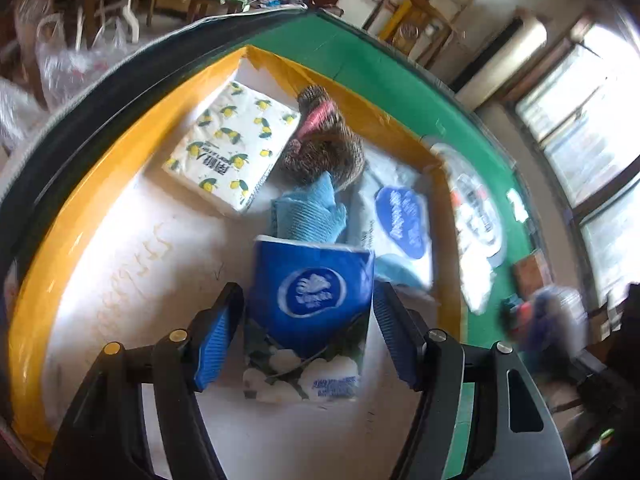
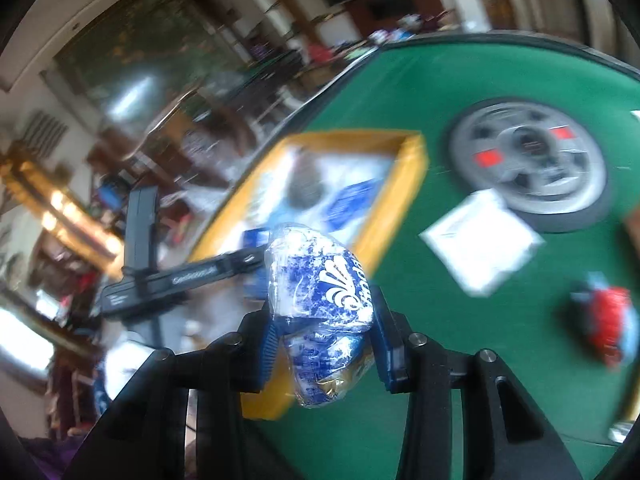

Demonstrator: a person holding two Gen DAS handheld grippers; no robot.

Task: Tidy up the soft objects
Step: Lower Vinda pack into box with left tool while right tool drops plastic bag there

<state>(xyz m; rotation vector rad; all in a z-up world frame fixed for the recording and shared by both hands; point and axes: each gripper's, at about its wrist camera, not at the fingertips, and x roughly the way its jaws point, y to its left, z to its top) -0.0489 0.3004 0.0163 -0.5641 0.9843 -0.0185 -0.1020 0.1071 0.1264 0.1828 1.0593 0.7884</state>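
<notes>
**Both tools loaded; tray part filled**

The left tool [image 1: 308, 320] was positioned over the yellow-walled tray [image 1: 120, 152], which sat on the green desk [image 1: 360, 52]. A blue tissue pack [image 1: 308, 300] stood between its fingers. The right pad appeared to touch the pack's edge; a small gap showed at the left pad. Whether the pack was gripped or just let go cannot be told from this view. In my judgement the pack was being set down on the tray floor, near the front, where bare space remained.

Already in the tray: a lemon-print pack [image 1: 232, 148] at the far left, a brown plush [image 1: 324, 148] just beside it, a blue cloth [image 1: 308, 216] leaning against the plush, and a white pack [image 1: 400, 216] along the right wall. The items lay close together at the back, presumably to leave the front free for more.

The right tool [image 2: 320, 320] hung above the desk beside the tray's near corner, its fingers closed on a crumpled blue-and-white wrapped pack [image 2: 320, 288]. The wrapper bulged past the pads, consistent with a soft item squeezed at its middle. It was likely held there awaiting the left tool's exit.

Outside the tray, on the desk: a flat white packet [image 2: 480, 240], a red and blue item [image 2: 608, 320] too blurred to identify, and a grey round plate [image 2: 528, 160].

Risk noted: the standing pack was tall and could topple when released.
</notes>
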